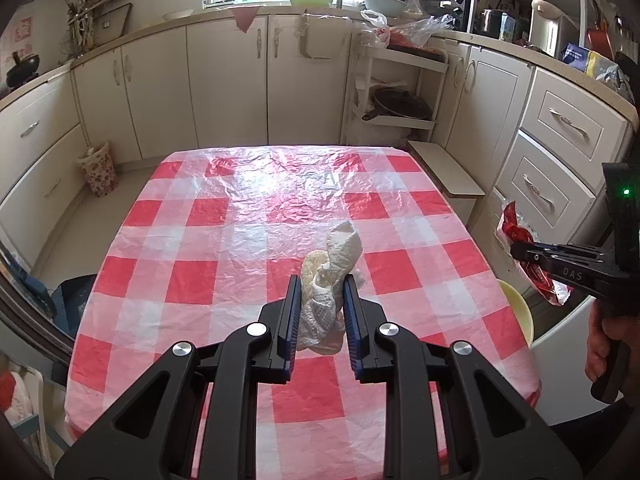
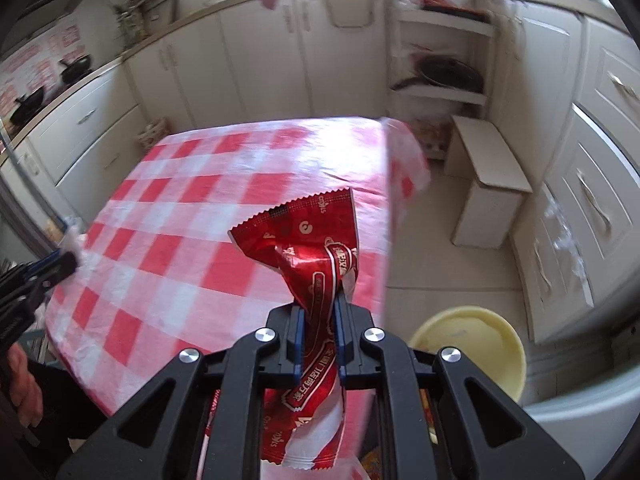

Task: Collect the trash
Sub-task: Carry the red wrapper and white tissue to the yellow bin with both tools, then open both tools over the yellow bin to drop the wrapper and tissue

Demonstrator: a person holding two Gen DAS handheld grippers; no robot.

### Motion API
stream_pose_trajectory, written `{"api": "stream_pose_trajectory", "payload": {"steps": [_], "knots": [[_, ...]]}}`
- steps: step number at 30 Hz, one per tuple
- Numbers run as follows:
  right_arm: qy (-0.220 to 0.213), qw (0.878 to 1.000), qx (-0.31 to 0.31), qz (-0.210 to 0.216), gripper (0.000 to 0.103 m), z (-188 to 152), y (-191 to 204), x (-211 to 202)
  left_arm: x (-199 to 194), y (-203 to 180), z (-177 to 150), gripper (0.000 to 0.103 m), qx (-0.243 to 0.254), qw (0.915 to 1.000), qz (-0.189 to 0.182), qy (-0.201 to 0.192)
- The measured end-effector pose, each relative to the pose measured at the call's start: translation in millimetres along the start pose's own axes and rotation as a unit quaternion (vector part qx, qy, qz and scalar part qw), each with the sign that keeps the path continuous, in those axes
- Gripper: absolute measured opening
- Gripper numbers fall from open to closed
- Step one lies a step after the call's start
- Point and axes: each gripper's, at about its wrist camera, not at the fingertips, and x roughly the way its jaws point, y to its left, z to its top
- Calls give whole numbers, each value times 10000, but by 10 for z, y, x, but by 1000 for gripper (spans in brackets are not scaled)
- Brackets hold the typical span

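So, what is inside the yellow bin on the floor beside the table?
The yellow bin shows only its pale rim and inner wall, which look bare. Its near part is covered by the right gripper and the red wrapper it holds, so the bottom cannot be seen.

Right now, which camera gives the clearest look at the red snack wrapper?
The right wrist view: the red snack wrapper fills the centre, pinched between the right gripper jaws, its print and serrated edge readable. The left wrist view shows it only small at the right edge, partly hidden behind that gripper.
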Motion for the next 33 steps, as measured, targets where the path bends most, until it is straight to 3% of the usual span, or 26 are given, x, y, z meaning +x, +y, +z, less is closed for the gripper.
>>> {"api": "stream_pose_trajectory", "payload": {"steps": [8,9,11,14,17,21,26,30,33], "knots": [[899,9868,1238,-535,15,-341,-1110,430,55,-573,56,20,353,9984,-440,-35],[1085,9835,1337,-558,19,-392,-1204,535,62,-655,62,20,392,9981,-482,-31],[1398,9758,1576,-592,45,-508,-1394,731,82,-852,62,20,479,9970,-613,14],[1495,9710,1683,-809,49,-530,-1564,778,141,-1178,43,20,648,9947,-788,91],[1025,9715,2022,-689,53,-380,-1686,478,249,-1527,16,20,711,9919,-1024,236],[-103,9743,2226,-326,65,-54,-1682,-217,470,-2025,-64,20,818,9862,-1340,525],[-1362,9721,1859,-432,75,219,-1520,-985,895,-2614,-186,20,846,9771,-1633,1074],[-1731,9686,1692,-574,76,294,-1556,-1159,1383,-3048,-307,20,770,9671,-1698,1731],[-1804,9648,1808,-619,76,243,-1660,-1188,1760,-3282,-399,35,731,9582,-1593,2260]]}}
